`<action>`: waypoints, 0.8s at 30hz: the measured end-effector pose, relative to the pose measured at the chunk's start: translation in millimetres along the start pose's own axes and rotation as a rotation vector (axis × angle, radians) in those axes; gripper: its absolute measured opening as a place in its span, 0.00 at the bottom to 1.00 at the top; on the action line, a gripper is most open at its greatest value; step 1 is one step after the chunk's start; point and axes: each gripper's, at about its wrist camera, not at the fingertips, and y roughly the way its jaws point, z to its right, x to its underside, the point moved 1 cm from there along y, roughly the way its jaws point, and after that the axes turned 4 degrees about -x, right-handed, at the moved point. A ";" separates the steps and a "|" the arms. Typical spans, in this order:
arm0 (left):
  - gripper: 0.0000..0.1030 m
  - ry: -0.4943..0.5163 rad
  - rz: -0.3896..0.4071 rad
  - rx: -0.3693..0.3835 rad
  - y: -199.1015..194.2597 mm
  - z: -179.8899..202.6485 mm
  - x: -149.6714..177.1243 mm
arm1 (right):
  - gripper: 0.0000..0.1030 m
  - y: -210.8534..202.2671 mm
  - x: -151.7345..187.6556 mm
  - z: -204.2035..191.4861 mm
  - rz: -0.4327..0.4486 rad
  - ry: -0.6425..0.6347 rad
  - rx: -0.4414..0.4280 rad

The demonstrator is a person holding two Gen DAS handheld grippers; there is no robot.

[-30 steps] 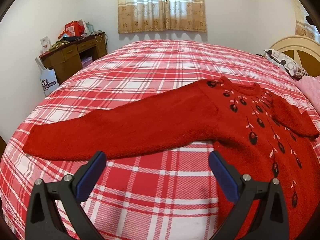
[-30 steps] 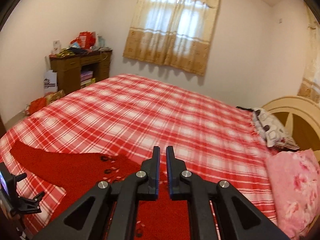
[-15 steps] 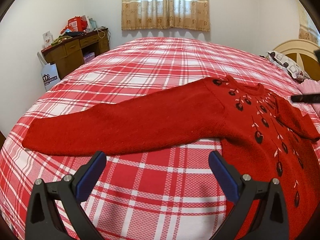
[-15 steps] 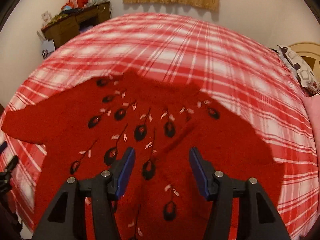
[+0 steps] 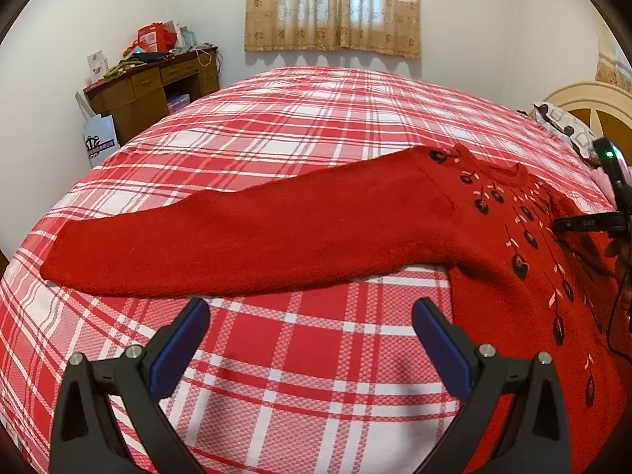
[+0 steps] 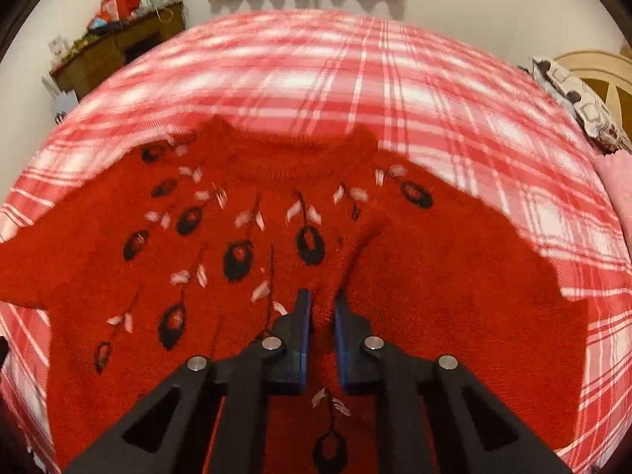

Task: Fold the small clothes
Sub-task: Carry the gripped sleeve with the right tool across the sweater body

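A red knit sweater (image 5: 513, 245) with black cherry motifs lies flat on the plaid bed. Its left sleeve (image 5: 245, 245) stretches out to the left. My left gripper (image 5: 312, 328) is open and empty, hovering just in front of that sleeve. In the right wrist view the sweater's front (image 6: 237, 245) fills the frame, and the right sleeve (image 6: 454, 268) is folded across the body. My right gripper (image 6: 322, 312) is shut on the edge of this folded sleeve. Part of the right gripper shows at the right edge of the left wrist view (image 5: 584, 223).
The bed (image 5: 316, 118) has a red and white plaid cover. A wooden desk (image 5: 150, 91) with clutter stands at the back left with a white bag (image 5: 100, 140) beside it. A headboard (image 5: 592, 106) and pillows (image 6: 576, 102) lie at the right.
My right gripper has dropped from pointing across the room to the sweater, opened, then closed on the folded right sleeve. The left gripper stayed open and shifted slightly.
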 end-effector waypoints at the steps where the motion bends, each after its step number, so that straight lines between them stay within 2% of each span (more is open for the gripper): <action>1: 1.00 -0.005 -0.001 -0.001 0.6 -2.2 -0.2 | 0.09 -12.9 -3.6 -1.1 0.031 -0.002 -0.006; 6: 1.00 -0.025 -0.005 0.001 0.8 -6.5 -0.6 | 0.09 -59.9 -21.9 -20.8 0.157 -0.051 -0.023; 11: 1.00 -0.023 -0.004 0.001 -0.3 -5.5 -0.6 | 0.09 -89.4 -32.5 -67.5 0.244 -0.151 -0.067; 16: 1.00 -0.021 -0.002 0.000 -1.3 -4.6 -0.9 | 0.09 -77.2 -25.6 -122.9 0.247 -0.261 -0.098; 24: 1.00 -0.031 -0.008 -0.012 -1.5 -9.0 0.8 | 0.09 -27.3 5.9 -182.3 0.162 -0.332 -0.206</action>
